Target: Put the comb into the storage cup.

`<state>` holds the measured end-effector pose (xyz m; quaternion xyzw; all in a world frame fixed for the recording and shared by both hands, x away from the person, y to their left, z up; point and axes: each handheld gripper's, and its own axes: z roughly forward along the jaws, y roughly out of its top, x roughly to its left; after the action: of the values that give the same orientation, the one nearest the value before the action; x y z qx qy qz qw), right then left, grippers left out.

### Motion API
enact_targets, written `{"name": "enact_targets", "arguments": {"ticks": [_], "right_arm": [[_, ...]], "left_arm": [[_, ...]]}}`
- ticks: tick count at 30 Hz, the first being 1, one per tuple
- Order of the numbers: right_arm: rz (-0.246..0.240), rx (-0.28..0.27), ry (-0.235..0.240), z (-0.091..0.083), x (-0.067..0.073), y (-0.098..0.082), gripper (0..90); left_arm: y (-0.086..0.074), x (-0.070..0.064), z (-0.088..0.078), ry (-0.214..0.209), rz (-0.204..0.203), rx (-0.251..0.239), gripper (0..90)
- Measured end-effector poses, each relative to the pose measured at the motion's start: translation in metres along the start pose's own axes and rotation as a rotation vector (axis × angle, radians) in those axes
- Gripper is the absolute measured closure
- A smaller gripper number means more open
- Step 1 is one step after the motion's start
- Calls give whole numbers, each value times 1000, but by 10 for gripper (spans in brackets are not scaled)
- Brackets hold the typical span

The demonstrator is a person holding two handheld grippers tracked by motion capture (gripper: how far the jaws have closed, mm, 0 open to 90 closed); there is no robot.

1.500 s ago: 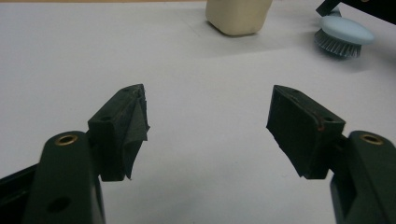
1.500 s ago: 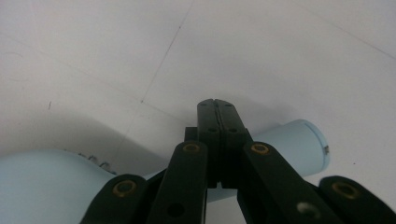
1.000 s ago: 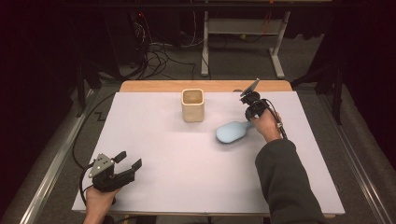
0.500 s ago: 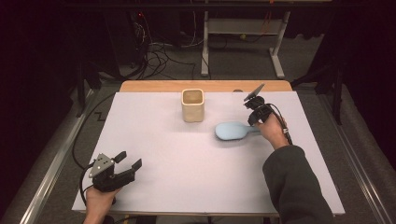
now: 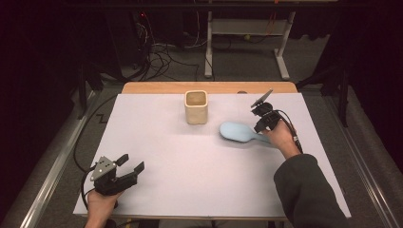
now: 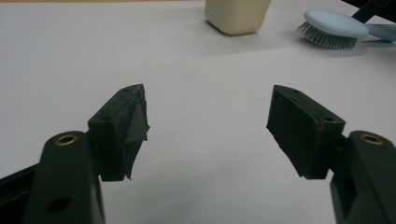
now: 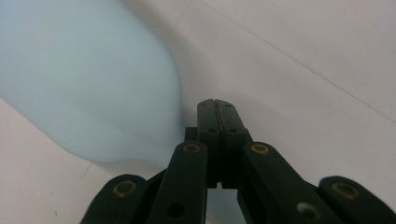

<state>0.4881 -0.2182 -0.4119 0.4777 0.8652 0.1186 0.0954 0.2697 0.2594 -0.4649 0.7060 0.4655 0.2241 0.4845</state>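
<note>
Right gripper view: brush (image 7: 88, 79) blurred, cropped

The brush (image 5: 240, 132) has a pale blue back and handle, with grey bristles (image 6: 325, 39) visible beneath the head in the left gripper view. The cup (image 5: 196, 107) is plain cream with no pattern, and it stands on a white, unpatterned sheet (image 5: 199, 171) that covers a table (image 5: 157, 88) with a light wood-coloured edge. The left gripper (image 5: 124, 170) and the right gripper (image 5: 262, 124) are black, with brass-coloured rivets (image 7: 124, 188) at the joints and a grey plate (image 5: 103, 167) on top of the left one.
</note>
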Motion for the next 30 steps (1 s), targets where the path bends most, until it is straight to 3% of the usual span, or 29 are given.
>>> {"name": "enact_targets", "arguments": {"ticks": [12, 30], "right_arm": [[-41, -10, 18, -6, 9, -15, 900], [-58, -45, 48, -17, 22, -39, 900]], "left_arm": [[0, 0, 0, 2, 2, 2, 297], [0, -1, 0, 2, 3, -1, 297]]}}
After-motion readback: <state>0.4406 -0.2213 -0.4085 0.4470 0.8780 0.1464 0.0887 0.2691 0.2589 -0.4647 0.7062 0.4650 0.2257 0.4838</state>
